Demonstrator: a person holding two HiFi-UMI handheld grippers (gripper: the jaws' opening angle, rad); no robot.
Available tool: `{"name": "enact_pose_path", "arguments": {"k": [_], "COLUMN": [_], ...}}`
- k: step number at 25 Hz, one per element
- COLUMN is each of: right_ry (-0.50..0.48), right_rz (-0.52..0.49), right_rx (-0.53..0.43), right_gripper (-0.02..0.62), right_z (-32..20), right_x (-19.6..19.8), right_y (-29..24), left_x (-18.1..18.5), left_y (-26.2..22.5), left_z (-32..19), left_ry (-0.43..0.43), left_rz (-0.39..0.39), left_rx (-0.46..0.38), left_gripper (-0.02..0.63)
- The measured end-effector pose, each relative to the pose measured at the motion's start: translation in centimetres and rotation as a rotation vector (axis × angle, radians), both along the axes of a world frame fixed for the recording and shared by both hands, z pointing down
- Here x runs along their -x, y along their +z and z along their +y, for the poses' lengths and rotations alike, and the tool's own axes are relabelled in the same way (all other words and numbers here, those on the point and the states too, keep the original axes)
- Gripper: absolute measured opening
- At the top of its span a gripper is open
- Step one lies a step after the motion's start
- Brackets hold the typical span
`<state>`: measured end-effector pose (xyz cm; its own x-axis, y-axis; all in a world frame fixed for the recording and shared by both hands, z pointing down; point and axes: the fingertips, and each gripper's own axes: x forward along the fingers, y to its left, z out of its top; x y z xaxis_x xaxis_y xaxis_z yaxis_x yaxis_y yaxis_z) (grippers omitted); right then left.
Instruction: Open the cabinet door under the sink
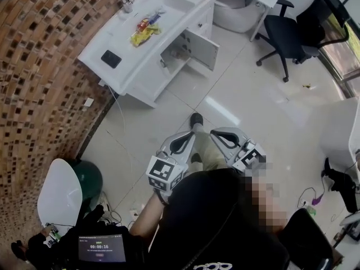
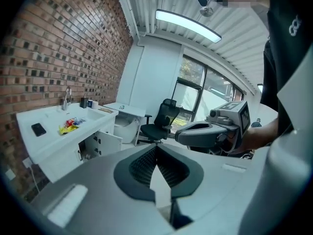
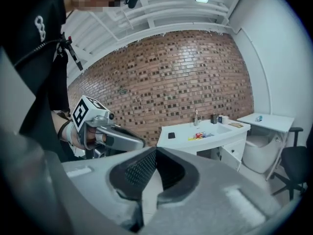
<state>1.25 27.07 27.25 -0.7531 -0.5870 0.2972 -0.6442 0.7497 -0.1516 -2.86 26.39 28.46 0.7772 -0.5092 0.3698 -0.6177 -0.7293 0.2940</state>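
A white sink cabinet (image 1: 132,66) stands against the brick wall, far ahead of me. Its door (image 1: 201,48) under the basin hangs wide open and shows a dark inside. The left gripper view shows the same door (image 2: 108,143), and so does the right gripper view, where the door (image 3: 229,154) is small. My left gripper (image 1: 190,135) and right gripper (image 1: 215,134) are held side by side close to my body, well short of the cabinet. Both are shut with nothing between the jaws, as the left gripper (image 2: 156,147) and right gripper (image 3: 155,152) show in their own views.
A black phone (image 1: 111,58) and bright packets (image 1: 144,32) lie on the counter. A toilet (image 1: 233,13) and a black office chair (image 1: 284,35) stand to the cabinet's right. A green bin with a white lid (image 1: 64,193) and floor cables (image 1: 121,212) are at my left.
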Motion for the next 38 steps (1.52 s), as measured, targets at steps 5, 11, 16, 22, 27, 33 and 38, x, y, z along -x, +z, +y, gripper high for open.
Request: {"name": "enact_pose_path", "arguments": {"k": [5,11,16,22,27,33,38], "right_ry": [-0.009,-0.063,-0.117,-0.094,-0.086,-0.064,-0.067], "right_rz": [-0.023,-0.028,0.024,0.051,0.054,0.059,0.065], "right_rx": [0.017,0.009,-0.006,-0.003,0.009,0.008,0.012], "right_gripper": [-0.009,-0.009,-0.009,-0.009,-0.009,-0.009,-0.009], "right_z": [5.8,7.5,8.5,8.4,9.2,9.5,10.3], "right_x": [-0.2,-0.2,-1.7,-4.4,-4.0,-3.7,-3.4], "right_y": [-1.2,-2.3,-3.8,-4.0,-3.3,-3.2,-2.9], "left_x": [-1.2,-2.3,-4.5,-8.1,-7.7,-7.4,-7.4], "left_y": [-0.9,-2.0,-4.3,-5.0,-4.8,-4.7,-4.5], "left_z": [5.9,8.3,8.3,8.9,9.5,9.8,10.6], "left_ry": [-0.015,-0.032,-0.081,-0.033,-0.034,-0.023,-0.012], "left_rz": [0.032,0.038,0.086,0.092,0.091,0.085,0.088], "left_rx": [0.008,-0.004,-0.045,-0.069,-0.066,-0.061,-0.056], "left_gripper": [0.015,0.015,0.015,0.015,0.015,0.015,0.015]}}
